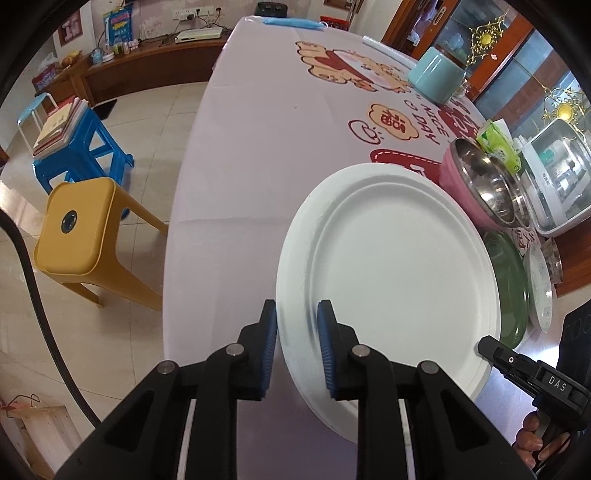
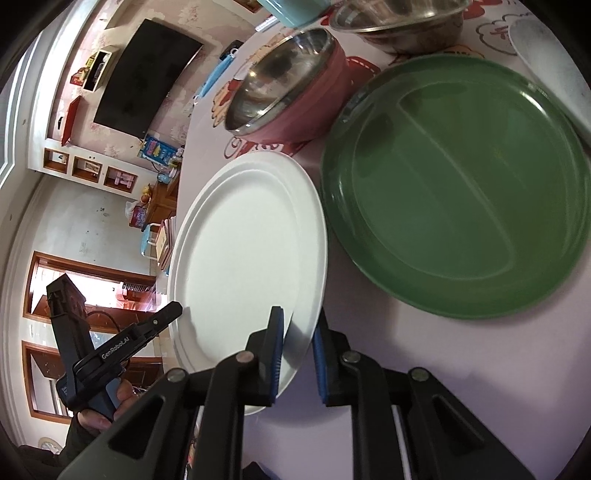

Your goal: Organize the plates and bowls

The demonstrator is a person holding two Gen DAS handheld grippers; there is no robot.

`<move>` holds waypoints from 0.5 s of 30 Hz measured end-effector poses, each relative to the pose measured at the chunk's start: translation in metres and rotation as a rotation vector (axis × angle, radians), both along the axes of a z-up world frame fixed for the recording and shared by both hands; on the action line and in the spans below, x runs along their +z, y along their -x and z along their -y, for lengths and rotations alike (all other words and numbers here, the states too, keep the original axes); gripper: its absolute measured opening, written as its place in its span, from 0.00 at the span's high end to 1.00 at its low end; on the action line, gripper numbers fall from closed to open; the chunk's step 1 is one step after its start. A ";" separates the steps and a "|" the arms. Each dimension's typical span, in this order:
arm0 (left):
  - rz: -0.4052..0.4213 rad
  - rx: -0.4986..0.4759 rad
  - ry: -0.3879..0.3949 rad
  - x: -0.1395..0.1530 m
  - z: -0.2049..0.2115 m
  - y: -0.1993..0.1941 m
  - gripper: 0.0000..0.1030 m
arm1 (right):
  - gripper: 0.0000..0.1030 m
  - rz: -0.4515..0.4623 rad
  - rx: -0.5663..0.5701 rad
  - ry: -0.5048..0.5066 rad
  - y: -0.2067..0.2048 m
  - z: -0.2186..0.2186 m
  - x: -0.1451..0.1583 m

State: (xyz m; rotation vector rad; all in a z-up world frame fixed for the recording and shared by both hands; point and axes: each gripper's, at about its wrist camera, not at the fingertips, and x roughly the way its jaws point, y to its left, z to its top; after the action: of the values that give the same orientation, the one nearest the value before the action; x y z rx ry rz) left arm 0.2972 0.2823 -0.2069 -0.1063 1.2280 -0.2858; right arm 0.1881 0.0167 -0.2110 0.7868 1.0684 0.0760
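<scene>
A white paper plate (image 1: 391,273) lies near the table's front edge; it also shows in the right wrist view (image 2: 243,258). My left gripper (image 1: 297,350) straddles its left rim, fingers a little apart and not pressing. My right gripper (image 2: 299,354) straddles its opposite rim the same way. A green divided plate (image 2: 458,192) lies to the right of the white one. A pink bowl with a steel inside (image 2: 291,88) stands behind them, and a steel bowl (image 2: 399,22) behind that. A white speckled plate (image 2: 546,55) lies at the far right.
A teal pot (image 1: 436,74) stands farther back on the printed tablecloth (image 1: 266,147), with a green tissue pack (image 1: 498,144) near the pink bowl (image 1: 476,181). A yellow stool (image 1: 81,229) and a blue stool (image 1: 85,140) stand left of the table.
</scene>
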 end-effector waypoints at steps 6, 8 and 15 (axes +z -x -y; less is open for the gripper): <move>-0.016 0.032 -0.005 0.010 -0.005 0.029 0.80 | 0.86 0.019 0.023 0.042 0.005 0.000 0.015; -0.030 0.039 0.002 0.011 -0.006 0.041 0.79 | 0.86 0.022 0.031 0.046 0.007 0.002 0.019; -0.038 0.046 0.017 0.020 -0.007 0.073 0.79 | 0.86 0.032 0.070 0.061 0.021 0.004 0.027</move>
State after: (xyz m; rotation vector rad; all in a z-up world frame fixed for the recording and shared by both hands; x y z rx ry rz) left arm 0.2238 0.2894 -0.1868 -0.1548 1.2595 -0.2554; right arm 0.1674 0.0122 -0.1838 0.6913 1.0633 0.1151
